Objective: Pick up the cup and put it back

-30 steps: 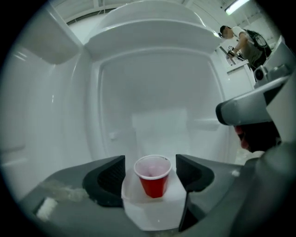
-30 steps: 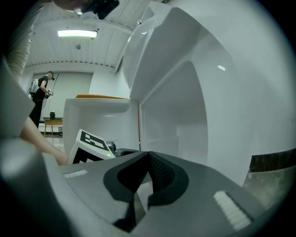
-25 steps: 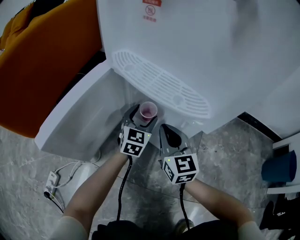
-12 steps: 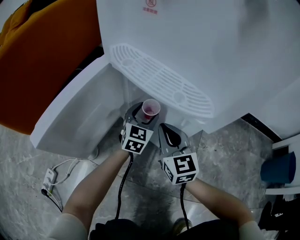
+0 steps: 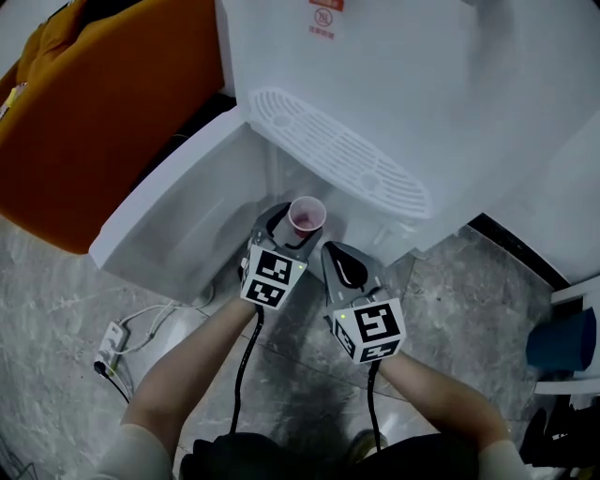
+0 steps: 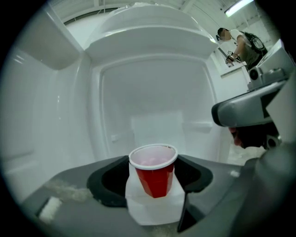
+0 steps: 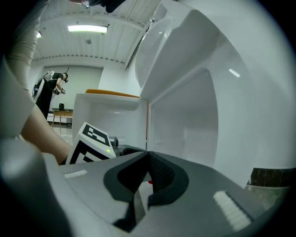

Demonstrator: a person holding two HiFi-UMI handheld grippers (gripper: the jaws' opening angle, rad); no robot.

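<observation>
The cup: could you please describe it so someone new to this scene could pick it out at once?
Find the big white machine and its slotted tray; below the tray's front edge is the left gripper, whose jaws have just been closing. Clamped between them is the cup: small, tapered, red outside with a white rim, against grey-and-black jaws.

White dispenser (image 5: 394,84) fills the top of the head view, its slotted grille (image 5: 337,164) slanting across the front, a red label (image 5: 323,14) above it. Orange panel (image 5: 94,122) at upper left. Below, grey marbled floor (image 5: 56,300), with a white power strip (image 5: 111,339) and cables lying on it. Blue object (image 5: 562,339) at the right edge. Far back, a person (image 7: 47,89) stands by a table (image 7: 62,111) under a ceiling light (image 7: 88,28).
</observation>
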